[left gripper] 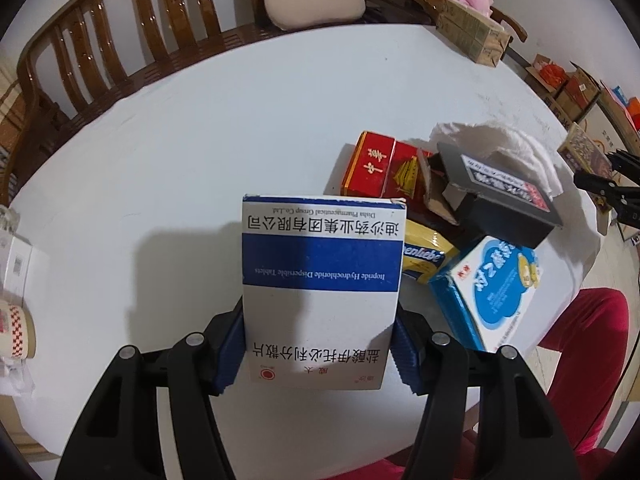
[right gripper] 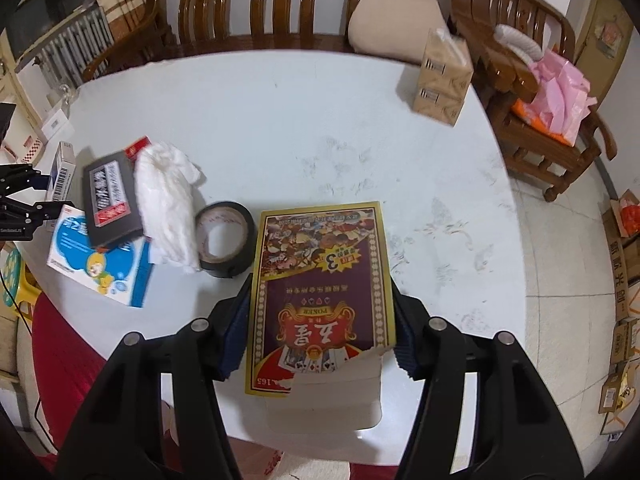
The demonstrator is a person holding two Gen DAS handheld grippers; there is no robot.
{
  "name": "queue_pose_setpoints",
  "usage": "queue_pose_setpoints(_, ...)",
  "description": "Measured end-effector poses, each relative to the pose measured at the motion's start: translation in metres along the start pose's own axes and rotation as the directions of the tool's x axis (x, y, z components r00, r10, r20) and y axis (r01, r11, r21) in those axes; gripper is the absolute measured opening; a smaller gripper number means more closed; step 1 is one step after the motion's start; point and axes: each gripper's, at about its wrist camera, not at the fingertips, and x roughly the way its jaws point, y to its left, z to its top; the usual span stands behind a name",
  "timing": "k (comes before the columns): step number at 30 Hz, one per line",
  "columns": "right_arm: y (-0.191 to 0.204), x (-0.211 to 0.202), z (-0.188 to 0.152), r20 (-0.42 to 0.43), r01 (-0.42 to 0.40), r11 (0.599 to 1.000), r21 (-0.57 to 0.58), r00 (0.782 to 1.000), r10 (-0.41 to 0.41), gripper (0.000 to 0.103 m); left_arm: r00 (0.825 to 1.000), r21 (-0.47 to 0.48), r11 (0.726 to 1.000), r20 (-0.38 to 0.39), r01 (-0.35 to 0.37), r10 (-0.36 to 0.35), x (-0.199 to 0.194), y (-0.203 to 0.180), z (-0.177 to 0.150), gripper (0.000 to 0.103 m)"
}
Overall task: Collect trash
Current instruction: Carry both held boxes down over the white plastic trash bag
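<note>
Two boxes are lifted: left gripper (left gripper: 318,344) clamps a medicine box (left gripper: 322,280), right gripper (right gripper: 320,336) clamps a poker box (right gripper: 324,288). Tissue (right gripper: 168,200), tape roll (right gripper: 226,238) and other cartons on the near-left pile remain.

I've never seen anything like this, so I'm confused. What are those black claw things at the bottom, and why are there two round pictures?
The black claws are two grabbing tools that a person holds, one in each hand. Each has a small camera looking along its two fingers, so you get one round picture per tool.

The left gripper pinches a blue and white medicine box. The right gripper pinches a torn card box.

Both are over a white table. On it lie a red box, a black box, a white tissue, a tape roll, a blue cartoon box and a brown tissue pack.
</note>
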Motion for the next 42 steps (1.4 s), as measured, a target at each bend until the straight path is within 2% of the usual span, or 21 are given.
queue_pose_setpoints(6, 0.009, -0.038, -0.003, 0.073, -0.014, 1.0, -0.002, 0.997, 0.015, 0.058, 0.999, -0.005, 1.0, 0.032, -0.019, 0.019, -0.03, -0.009, -0.007, 0.06)
queue_pose_setpoints(15, 0.036, -0.102, -0.019, 0.172, -0.026, 0.998, -0.048, 0.985, 0.034, 0.058, 0.993, 0.037, 0.998, 0.11, -0.047, 0.043, -0.088, -0.045, -0.032, 0.06)
queue_pose_setpoints(28, 0.08, -0.181, -0.064, 0.272, -0.033, 0.993, -0.114, 0.96, 0.063, 0.058, 0.982, 0.107, 0.993, 0.185, -0.051, 0.031, -0.143, -0.099, -0.083, 0.06)
queue_pose_setpoints(35, 0.1, -0.205, -0.093, 0.301, -0.049, 0.989, -0.14, 0.949, 0.09, 0.058, 0.981, 0.144, 0.988, 0.194, -0.058, 0.029, -0.154, -0.125, -0.109, 0.06)
queue_pose_setpoints(42, 0.113, -0.213, -0.116, 0.294, -0.058, 0.985, -0.164, 0.95, 0.105, 0.058, 0.982, 0.171, 0.984, 0.187, -0.044, 0.011, -0.151, -0.149, -0.13, 0.06)
